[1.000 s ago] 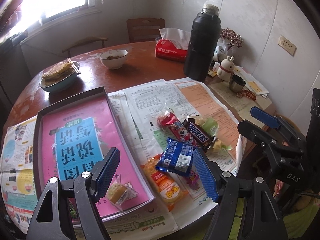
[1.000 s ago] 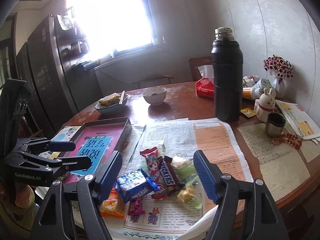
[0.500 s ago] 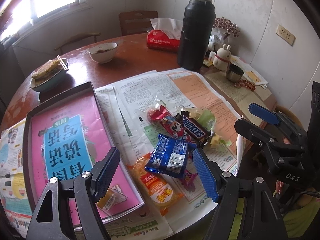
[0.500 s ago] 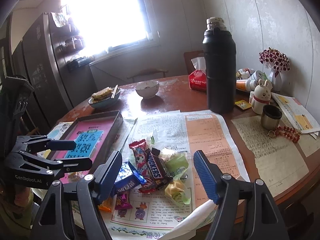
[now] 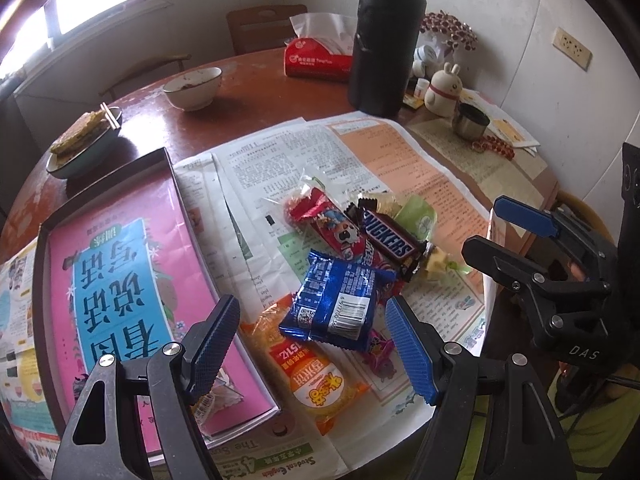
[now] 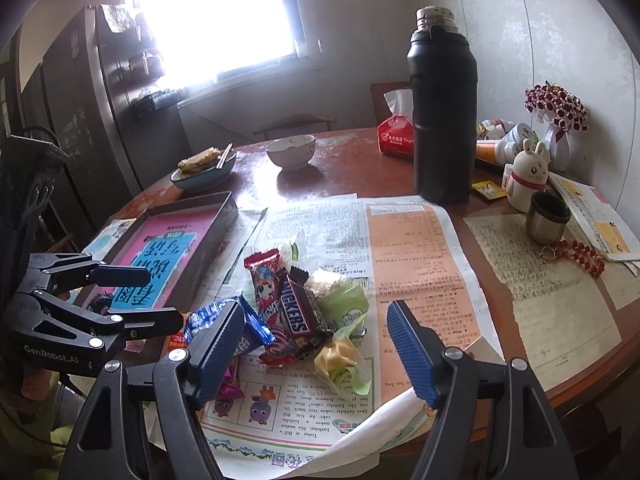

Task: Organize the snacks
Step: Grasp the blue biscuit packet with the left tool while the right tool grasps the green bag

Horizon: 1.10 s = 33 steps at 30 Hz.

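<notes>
A pile of snacks lies on newspaper: a blue packet (image 5: 334,304), a Snickers bar (image 5: 390,240), a red packet (image 5: 320,220), an orange packet (image 5: 316,376), a green-wrapped snack (image 5: 418,216) and a small pink candy (image 5: 378,352). A dark tray (image 5: 104,188) with a pink book in it lies left of them, with one small wrapped snack (image 5: 218,398) at its near end. My left gripper (image 5: 312,344) is open above the blue packet. My right gripper (image 6: 316,344) is open above the Snickers bar (image 6: 298,312) and a yellow candy (image 6: 340,354).
A tall black flask (image 5: 384,36), a red tissue pack (image 5: 316,58), a bowl (image 5: 192,88), a plate of food with chopsticks (image 5: 84,140), a rabbit figure (image 5: 442,88), a metal cup (image 5: 470,120) and red beads (image 5: 492,146) stand on the round wooden table.
Both grippers have moved forward and lower toward the snack pile. The snacks have not moved. Both stay open.
</notes>
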Each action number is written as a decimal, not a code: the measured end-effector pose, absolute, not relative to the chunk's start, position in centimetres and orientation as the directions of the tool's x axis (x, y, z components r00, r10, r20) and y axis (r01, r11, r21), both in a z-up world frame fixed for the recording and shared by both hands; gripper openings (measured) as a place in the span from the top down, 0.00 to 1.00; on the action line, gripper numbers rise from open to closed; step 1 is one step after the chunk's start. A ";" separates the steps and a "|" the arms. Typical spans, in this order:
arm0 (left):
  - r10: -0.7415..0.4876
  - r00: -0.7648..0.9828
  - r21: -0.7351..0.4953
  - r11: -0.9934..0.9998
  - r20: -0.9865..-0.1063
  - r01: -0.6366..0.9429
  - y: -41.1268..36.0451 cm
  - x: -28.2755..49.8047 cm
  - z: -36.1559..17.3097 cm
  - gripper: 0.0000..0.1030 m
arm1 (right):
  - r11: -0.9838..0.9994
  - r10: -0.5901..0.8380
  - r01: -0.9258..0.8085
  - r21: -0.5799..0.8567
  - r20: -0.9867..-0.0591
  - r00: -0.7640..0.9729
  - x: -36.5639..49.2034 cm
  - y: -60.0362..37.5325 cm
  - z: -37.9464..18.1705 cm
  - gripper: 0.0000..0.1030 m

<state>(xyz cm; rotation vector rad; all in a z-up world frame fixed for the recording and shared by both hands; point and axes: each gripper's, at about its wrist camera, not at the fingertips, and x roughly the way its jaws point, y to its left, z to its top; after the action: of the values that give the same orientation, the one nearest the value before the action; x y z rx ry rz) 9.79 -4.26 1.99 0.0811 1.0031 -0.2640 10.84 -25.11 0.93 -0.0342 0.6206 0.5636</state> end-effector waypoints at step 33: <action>-0.159 0.443 -0.024 0.955 -0.882 0.294 -5.6 12.0 -1.2 0.26 | 0.826 0.345 -0.558 -0.073 -0.718 0.605 13.4 -22.8 -5.8 0.35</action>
<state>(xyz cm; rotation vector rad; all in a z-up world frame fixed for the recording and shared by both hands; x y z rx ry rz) 12.03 -5.63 -1.20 0.1397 1.0767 -0.2819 13.38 -22.77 -5.83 -0.3052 0.7567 0.5321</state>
